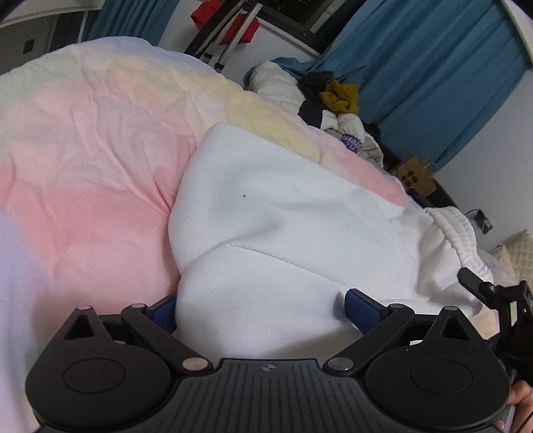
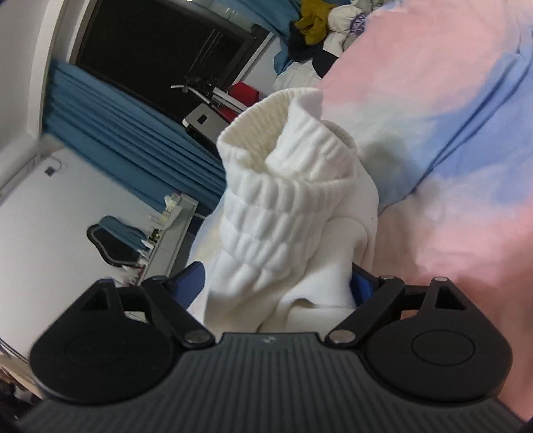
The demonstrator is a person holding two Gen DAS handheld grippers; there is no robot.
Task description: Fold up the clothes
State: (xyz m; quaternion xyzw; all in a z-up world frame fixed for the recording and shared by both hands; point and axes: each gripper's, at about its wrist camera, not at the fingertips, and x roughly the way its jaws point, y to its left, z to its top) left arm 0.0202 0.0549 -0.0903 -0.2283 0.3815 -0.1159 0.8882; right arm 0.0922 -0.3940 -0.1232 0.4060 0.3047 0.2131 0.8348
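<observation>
A white knit garment lies on a pastel pink, yellow and blue bed cover. Its gathered elastic band is at the right. My left gripper stands wide open, and a fold of the white cloth bulges between its blue pads without being pinched. In the right wrist view the garment's ribbed cuff stands up in a loose roll. My right gripper is open around the cloth below that cuff, blue fingers on either side. The bed cover fills the right.
A pile of mixed clothes sits at the far end of the bed, by blue curtains. A cardboard box and a rack with red cloth stand beyond. A black gripper part shows at the right edge.
</observation>
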